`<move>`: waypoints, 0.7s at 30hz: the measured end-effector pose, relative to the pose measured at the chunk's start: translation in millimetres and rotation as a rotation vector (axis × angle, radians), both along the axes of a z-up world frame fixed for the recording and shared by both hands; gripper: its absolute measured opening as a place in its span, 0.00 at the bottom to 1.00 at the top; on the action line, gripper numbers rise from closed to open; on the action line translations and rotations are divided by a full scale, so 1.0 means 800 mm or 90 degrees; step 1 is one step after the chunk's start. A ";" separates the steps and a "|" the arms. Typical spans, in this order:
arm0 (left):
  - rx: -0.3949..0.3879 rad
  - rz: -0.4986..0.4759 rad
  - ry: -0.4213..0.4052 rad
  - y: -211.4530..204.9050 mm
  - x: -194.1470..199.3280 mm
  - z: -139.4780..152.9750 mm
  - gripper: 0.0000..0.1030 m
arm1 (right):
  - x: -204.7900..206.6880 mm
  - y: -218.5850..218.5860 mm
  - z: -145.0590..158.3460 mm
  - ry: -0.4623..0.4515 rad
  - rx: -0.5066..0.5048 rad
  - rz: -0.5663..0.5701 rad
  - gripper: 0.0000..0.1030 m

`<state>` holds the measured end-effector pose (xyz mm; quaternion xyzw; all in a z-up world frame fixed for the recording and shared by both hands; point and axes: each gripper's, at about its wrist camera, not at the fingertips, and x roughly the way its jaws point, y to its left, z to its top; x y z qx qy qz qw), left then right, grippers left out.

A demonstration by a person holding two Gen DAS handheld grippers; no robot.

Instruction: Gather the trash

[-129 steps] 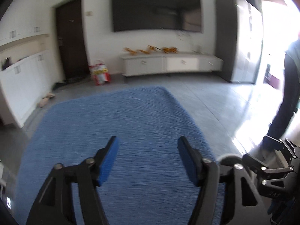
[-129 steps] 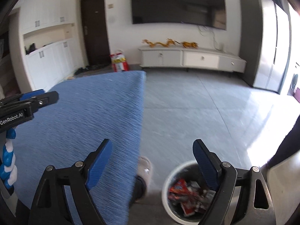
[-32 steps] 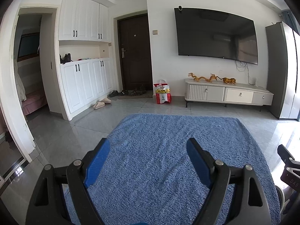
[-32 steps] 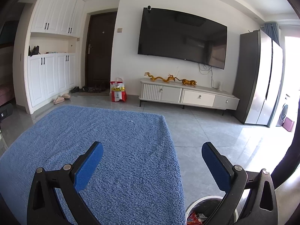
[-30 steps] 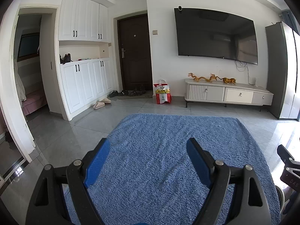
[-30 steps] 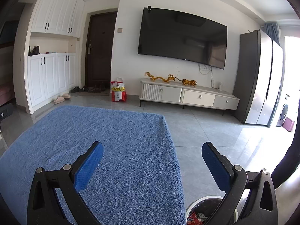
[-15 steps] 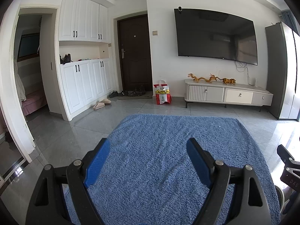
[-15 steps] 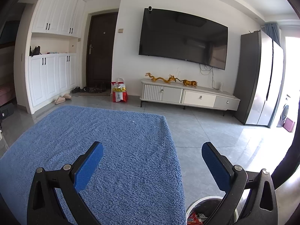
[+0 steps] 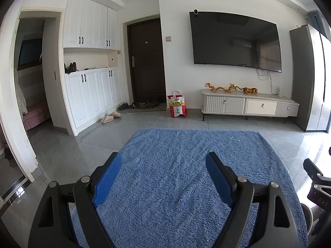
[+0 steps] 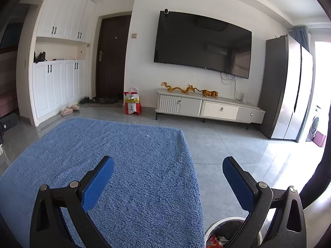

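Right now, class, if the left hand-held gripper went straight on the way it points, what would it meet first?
Most likely the fluffy blue rectangular cloth. The left hand-held gripper is open and empty, tilted slightly downward over that surface, with nothing lying between. Depth is uncertain.

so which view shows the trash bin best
The right wrist view. The trash bin sits at its bottom edge, beside the blue rug, with the white rim and some red wrappers inside visible, partly behind the right hand-held gripper. The left wrist view catches only a sliver of what seems to be its rim at far right.
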<state>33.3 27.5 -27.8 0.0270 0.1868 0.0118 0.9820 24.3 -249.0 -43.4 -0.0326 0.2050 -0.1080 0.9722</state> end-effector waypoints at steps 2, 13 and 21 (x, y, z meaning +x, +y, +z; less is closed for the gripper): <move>0.000 -0.001 -0.002 0.001 -0.001 0.002 0.81 | -0.002 0.000 0.002 -0.003 -0.001 0.000 1.00; -0.002 -0.002 -0.009 -0.002 -0.005 0.003 0.81 | -0.009 0.000 0.004 -0.010 -0.002 0.000 1.00; -0.001 -0.007 -0.004 -0.002 -0.006 0.003 0.81 | -0.010 0.000 0.002 -0.008 -0.002 0.000 1.00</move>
